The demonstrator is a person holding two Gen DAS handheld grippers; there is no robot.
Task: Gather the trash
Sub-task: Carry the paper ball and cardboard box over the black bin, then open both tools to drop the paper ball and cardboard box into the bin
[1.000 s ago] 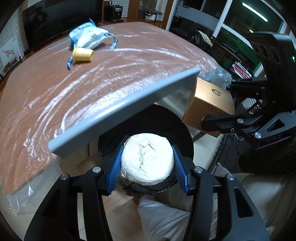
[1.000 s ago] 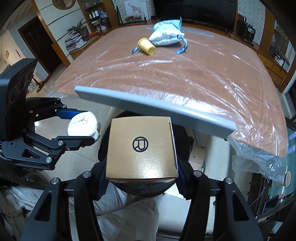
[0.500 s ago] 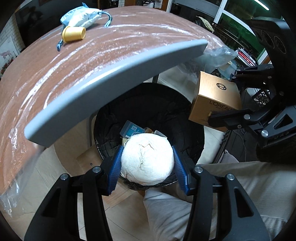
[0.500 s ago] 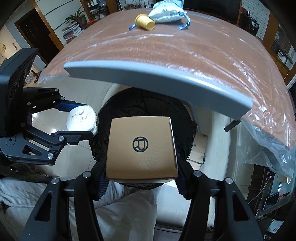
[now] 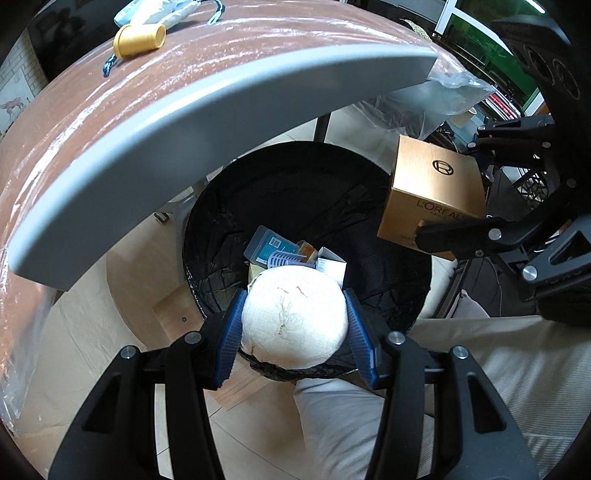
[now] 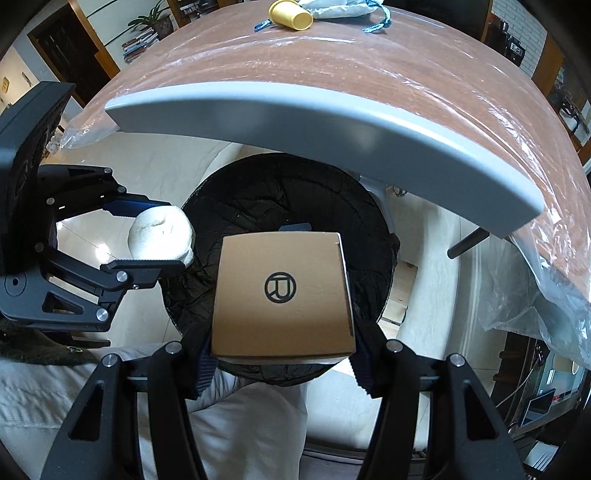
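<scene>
Two loads over bin, its trash visible left-view only

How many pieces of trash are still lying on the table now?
2: a yellow cup on its side and a white bag just behind it, both at the far end of the table. Nothing else shows there.

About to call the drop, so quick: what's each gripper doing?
Left gripper: shut on the white wad.
Right gripper: shut on the gold box.
</scene>
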